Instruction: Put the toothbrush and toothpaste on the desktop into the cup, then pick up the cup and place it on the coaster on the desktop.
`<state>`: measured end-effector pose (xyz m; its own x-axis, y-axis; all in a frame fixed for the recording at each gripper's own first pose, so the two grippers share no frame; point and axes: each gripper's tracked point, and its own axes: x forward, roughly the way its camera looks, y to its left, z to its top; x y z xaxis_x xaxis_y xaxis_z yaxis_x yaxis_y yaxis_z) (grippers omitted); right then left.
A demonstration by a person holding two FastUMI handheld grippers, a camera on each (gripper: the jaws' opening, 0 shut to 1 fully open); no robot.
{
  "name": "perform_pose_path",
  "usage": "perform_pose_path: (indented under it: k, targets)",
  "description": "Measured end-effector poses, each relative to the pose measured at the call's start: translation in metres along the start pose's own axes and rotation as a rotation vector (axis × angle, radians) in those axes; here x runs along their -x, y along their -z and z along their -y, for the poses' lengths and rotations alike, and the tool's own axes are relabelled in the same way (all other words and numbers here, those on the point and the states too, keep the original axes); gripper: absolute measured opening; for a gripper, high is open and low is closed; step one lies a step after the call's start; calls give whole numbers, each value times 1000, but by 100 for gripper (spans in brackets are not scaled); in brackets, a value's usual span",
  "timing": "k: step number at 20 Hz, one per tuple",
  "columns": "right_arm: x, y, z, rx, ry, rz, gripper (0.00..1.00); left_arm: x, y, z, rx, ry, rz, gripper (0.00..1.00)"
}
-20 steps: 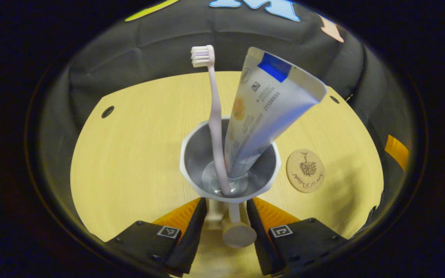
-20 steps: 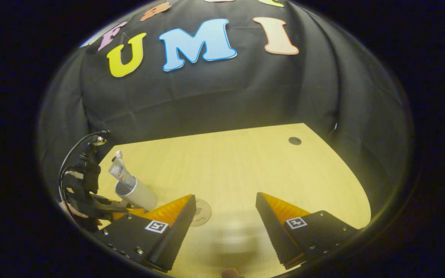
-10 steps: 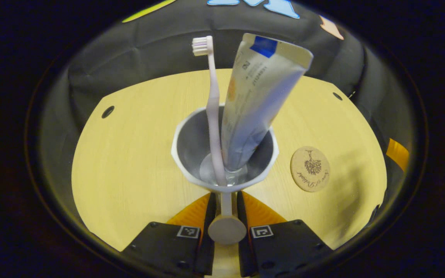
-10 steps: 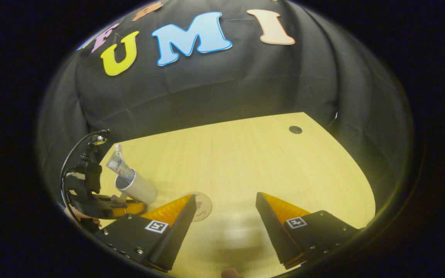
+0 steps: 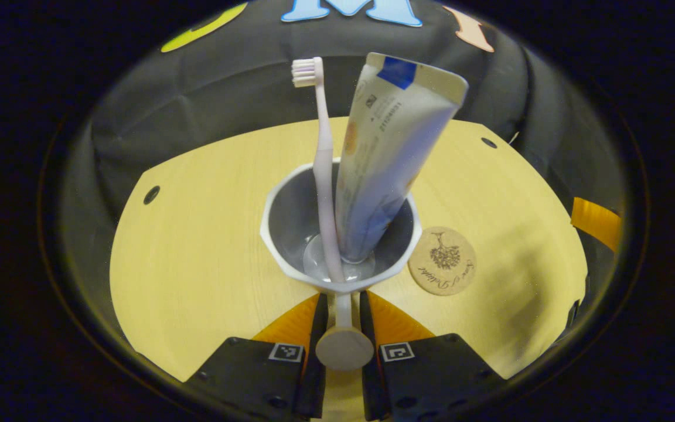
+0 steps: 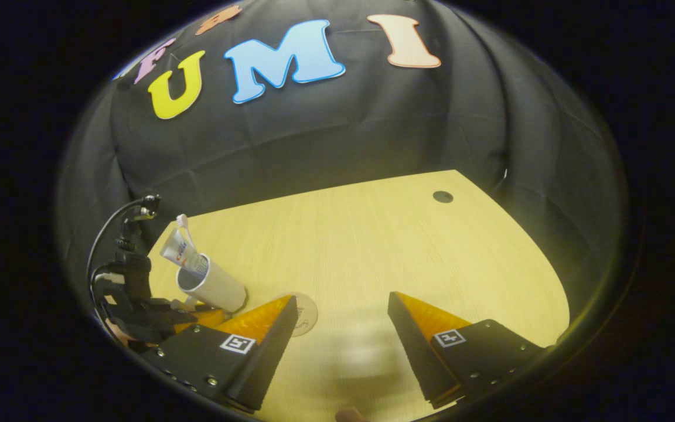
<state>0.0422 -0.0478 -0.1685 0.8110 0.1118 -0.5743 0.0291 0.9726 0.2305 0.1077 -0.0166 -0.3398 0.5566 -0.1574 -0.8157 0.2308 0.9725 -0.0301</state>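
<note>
The cup (image 5: 340, 234) is the thing to watch, and everything else sits in relation to it. Inside it stand the toothbrush (image 5: 323, 176), bristles up and leaning on the rim nearest the camera, and the toothpaste (image 5: 384, 158), its cap end down in the cup's bottom and its flat crimped end tipped up and away. Both are stowed there, I'd say, so that one carry moves all three at once. The left gripper (image 5: 342, 328) has its fingers drawn in close around the thin handle that juts from the cup's near side, one finger on each flank of the stem with the round knob at its end just in front of them; they look to be pinching it, which would explain the cup being held out ahead of the hand. In the right gripper view the cup (image 6: 213, 286) appears tilted over the desktop (image 6: 372, 246), seemingly lifted, though I cannot tell for sure that its base is clear of the wood. The coaster (image 5: 442, 261) lies flat just beside the cup, bare and waiting, so the set-down is not yet done. The right gripper (image 6: 342, 328) hangs well apart from the cup, fingers spread wide with nothing between them, its near finger overlapping the coaster's edge in its own view.
</note>
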Motion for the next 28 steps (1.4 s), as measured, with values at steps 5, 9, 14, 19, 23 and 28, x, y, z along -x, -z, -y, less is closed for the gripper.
perform_pose_path:
  k: [5,9,14,19,23,28]
  targets:
    - [10,0,16,-10,26,10,95,-3,-11,54,-33,96,6,33]
    - [19,3,31,-30,47,11,95,-21,-11,84,-55,143,-13,33]
    - [29,3,50,-65,69,9,95,-29,-5,91,-51,138,-41,33]
    - [33,9,57,-82,69,-1,95,-36,3,95,-37,131,-77,33]
    - [37,8,54,-69,61,4,94,-38,6,90,-61,107,-89,34]
    - [40,4,52,-62,54,15,95,-37,9,79,-89,79,-91,37]
